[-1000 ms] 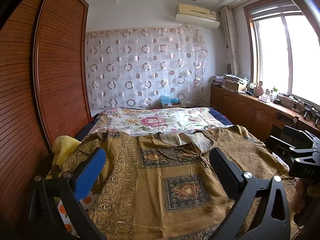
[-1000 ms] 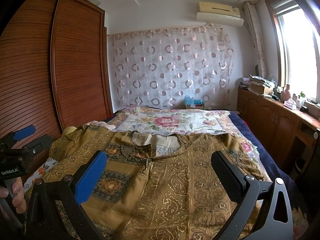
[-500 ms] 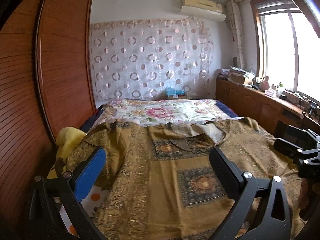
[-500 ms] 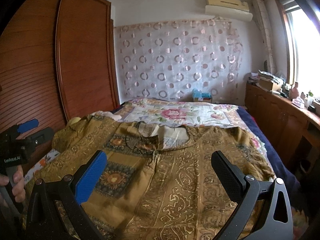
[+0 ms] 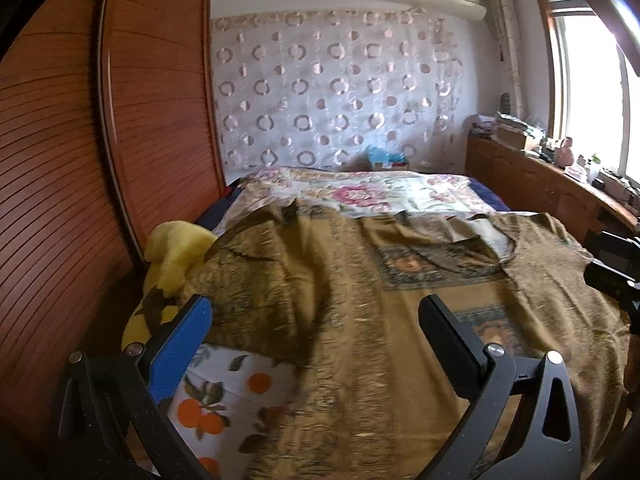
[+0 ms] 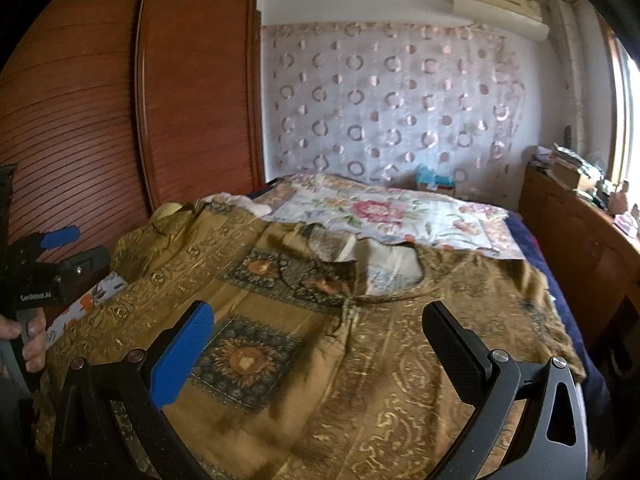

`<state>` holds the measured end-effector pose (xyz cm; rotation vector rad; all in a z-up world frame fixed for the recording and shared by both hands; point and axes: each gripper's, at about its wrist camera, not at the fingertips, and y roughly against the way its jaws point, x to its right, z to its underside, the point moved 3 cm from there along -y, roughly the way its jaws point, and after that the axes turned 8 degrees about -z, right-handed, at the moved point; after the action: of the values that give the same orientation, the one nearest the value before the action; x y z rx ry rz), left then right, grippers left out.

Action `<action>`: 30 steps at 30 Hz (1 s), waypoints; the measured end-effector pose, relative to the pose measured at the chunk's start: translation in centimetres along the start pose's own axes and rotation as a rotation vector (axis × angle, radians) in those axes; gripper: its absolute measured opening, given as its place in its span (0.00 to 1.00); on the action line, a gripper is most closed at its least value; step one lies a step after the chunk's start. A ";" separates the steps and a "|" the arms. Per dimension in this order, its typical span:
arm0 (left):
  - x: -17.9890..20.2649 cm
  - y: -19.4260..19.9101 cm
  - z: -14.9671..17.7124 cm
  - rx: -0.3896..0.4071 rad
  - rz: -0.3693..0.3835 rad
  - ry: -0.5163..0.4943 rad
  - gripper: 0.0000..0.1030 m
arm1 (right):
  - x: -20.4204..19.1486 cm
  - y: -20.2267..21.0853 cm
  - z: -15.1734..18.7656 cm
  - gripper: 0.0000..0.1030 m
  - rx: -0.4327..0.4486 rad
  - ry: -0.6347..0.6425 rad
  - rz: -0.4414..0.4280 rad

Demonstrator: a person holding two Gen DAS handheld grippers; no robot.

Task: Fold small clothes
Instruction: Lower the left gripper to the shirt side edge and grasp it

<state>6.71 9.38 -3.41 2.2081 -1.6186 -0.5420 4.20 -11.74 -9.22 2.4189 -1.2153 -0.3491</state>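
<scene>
Garment: a brown-gold patterned top [image 6: 360, 344] lies spread flat, front up, across the near half of the bed [image 6: 532, 236]; its neckline [image 6: 384, 276] opens toward 12 o'clock, and square sunflower-like medallions run down its chest.
Garment in left view: the same brown-gold patterned top [image 5: 380, 320] fills the middle of the view, with its left sleeve area bunched at 9 o'clock.
Left tool: the left tool [image 5: 316, 344] hovers above the garment's left edge with its two fingers wide apart and nothing between them, the blue pad [image 5: 180, 352] at 8 o'clock and the black one at 4 o'clock.
Right tool: the right tool [image 6: 318, 344] hangs over the garment's chest, fingers spread wide, gripping nothing.
Other views of tools: in the right view the left tool [image 6: 52, 256] shows at 9 o'clock, held in a hand [image 6: 28, 340].
Under the garment: an orange-print sheet [image 5: 236, 396] shows at 7 o'clock in the left view; a floral quilt [image 6: 384, 220] lies beyond the neckline.
Beside the bed: a yellow soft item [image 5: 176, 248] sits at the left edge, by the wooden wardrobe [image 5: 80, 160].
Far wall: a circle-patterned curtain [image 6: 392, 100] hangs at 12 o'clock, with an air conditioner [image 6: 500, 0] above at 1 o'clock.
Right side: a wooden cabinet [image 6: 568, 240] runs along at 3 o'clock under the window.
</scene>
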 end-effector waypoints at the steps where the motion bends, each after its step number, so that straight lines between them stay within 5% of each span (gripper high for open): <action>1: -0.2 0.0 0.6 -0.003 -0.004 0.001 1.00 | -0.1 -0.3 0.0 1.00 -0.008 0.002 -0.006; 12: -4.2 -5.0 3.5 -0.137 -0.023 -0.068 1.00 | -0.1 -1.4 -0.1 1.00 -0.091 0.010 -0.107; 18: -5.2 -8.1 4.4 -0.251 0.081 -0.052 0.88 | -0.1 -1.3 -0.2 1.00 -0.115 0.027 -0.130; 30: -3.0 -10.6 4.0 -0.335 0.192 -0.062 0.66 | -1.8 -3.7 -1.3 1.00 -0.162 0.061 -0.190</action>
<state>12.61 15.10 -11.74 1.7897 -1.6126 -0.7693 6.20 -7.97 -9.70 2.3898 -0.8971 -0.4096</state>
